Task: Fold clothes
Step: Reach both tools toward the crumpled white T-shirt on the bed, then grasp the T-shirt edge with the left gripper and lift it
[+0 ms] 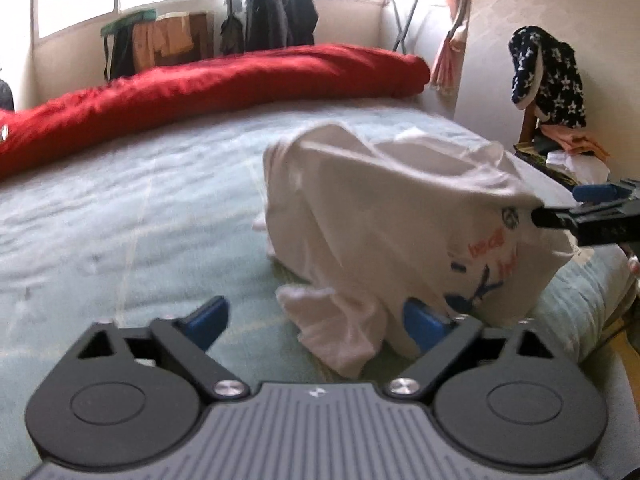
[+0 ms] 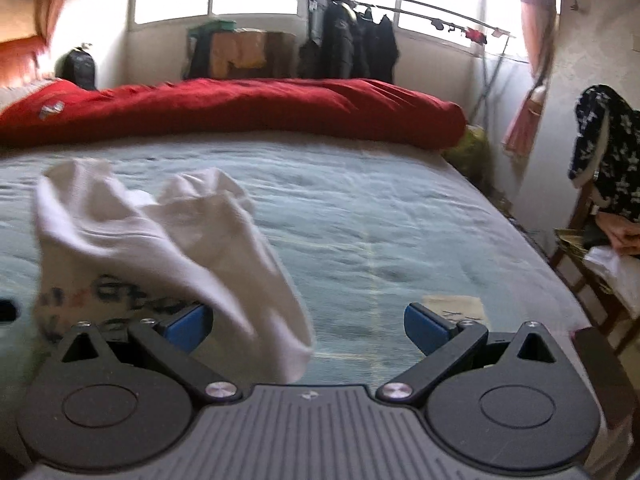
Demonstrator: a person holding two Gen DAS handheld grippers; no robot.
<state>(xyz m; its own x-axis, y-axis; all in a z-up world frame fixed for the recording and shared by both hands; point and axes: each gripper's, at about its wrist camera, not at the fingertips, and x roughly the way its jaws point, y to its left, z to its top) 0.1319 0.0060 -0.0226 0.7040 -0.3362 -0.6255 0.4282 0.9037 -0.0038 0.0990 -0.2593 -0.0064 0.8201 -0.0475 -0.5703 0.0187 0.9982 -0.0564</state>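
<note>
L gripper (image 1: 320, 320) jaws apart, white tee (image 1: 392, 216) hem between; R gripper (image 2: 308, 326) released, tee at 10 o'clock on bed (image 2: 360, 200).

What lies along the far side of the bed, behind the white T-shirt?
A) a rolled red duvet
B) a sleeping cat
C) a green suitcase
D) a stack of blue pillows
A: a long red duvet is bunched along the far edge of the bed, beyond the white T-shirt, with clothes hanging at the window behind it.
</note>
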